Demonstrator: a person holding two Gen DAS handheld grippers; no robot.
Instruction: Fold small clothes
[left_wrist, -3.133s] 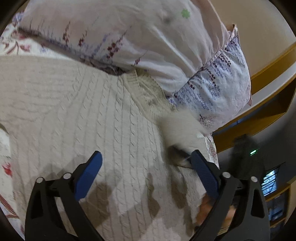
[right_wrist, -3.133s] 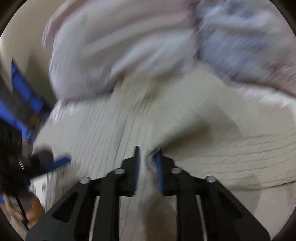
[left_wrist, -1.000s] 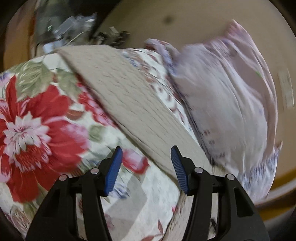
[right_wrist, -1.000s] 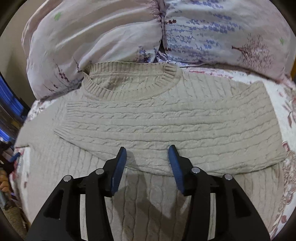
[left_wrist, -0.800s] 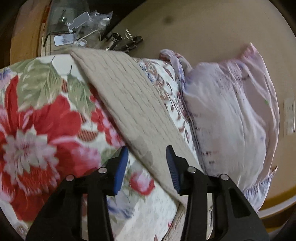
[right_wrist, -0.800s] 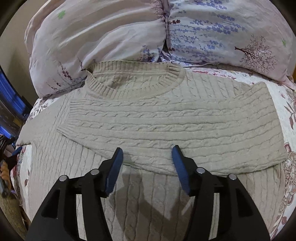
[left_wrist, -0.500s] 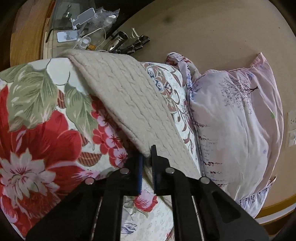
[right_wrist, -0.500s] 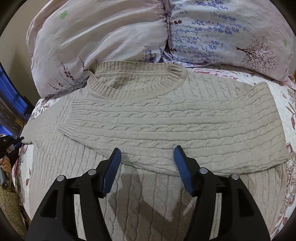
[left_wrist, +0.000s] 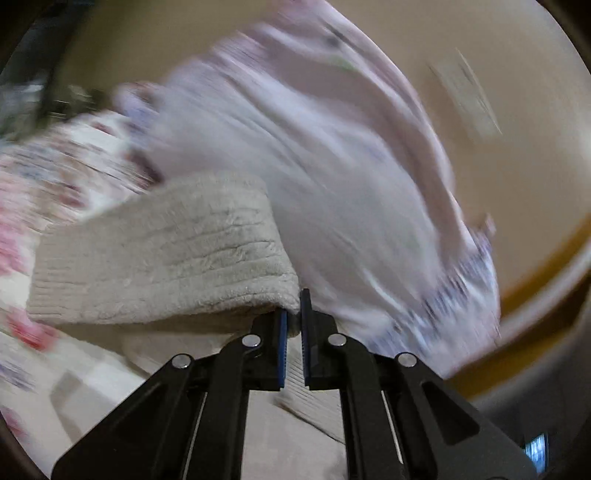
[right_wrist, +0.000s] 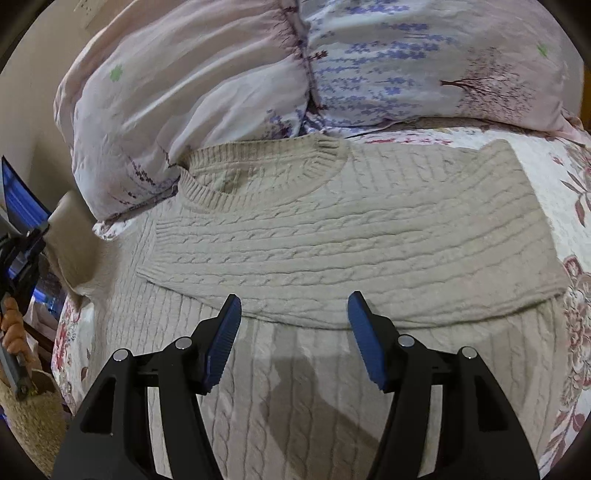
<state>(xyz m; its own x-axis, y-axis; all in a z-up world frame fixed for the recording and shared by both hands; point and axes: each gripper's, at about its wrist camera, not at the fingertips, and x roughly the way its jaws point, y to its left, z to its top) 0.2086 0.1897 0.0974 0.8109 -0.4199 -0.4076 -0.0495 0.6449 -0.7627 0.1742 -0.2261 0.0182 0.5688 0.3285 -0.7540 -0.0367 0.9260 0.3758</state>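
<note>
Left wrist view, blurred by motion: the left gripper (left_wrist: 292, 321) has its blue pads pinched tight on the edge of a beige cable-knit sweater (left_wrist: 162, 258), whose sleeve is lifted clear of the floral bedspread (left_wrist: 48, 177); a pale pink pillow (left_wrist: 332, 177) fills the background.

Right wrist view, sharp: the right gripper (right_wrist: 291, 339) hovers with jaws apart and nothing between them, above the sweater (right_wrist: 351, 236) lying flat on the bedspread (right_wrist: 546, 155); one sleeve is folded across its chest; its collar lies against two pillows (right_wrist: 424, 62).
</note>
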